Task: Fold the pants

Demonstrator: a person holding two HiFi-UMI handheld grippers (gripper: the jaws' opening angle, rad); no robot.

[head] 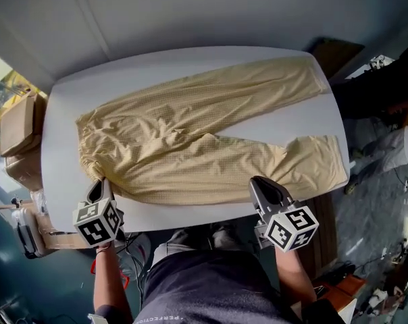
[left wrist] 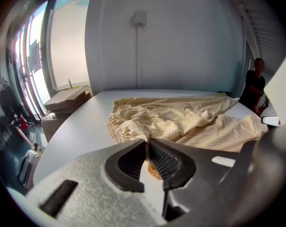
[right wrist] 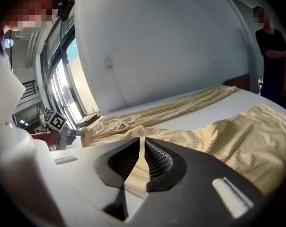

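Ok, fold prep: L gripper (head: 99,183) clamps pants (head: 190,137) waistband at 8 o'clock; R gripper (head: 261,185) barely ajar, empty, at 5. Needs near-leg pinch.

We look down on a white, round-cornered table (head: 61,155) that stands against a plain pale grey wall (head: 190,12). A small box (left wrist: 140,17) is fixed high on that wall, with a thin cable running straight down from it. Tall windows (left wrist: 69,46) to the left let in bright daylight, and cardboard boxes (head: 18,123) are stacked below them by the table's end. The floor (head: 383,201) is dark blue-grey, with cables and clutter (head: 386,289) at the lower right. Beyond the table's far end we see a person in dark clothes (right wrist: 273,56) standing.
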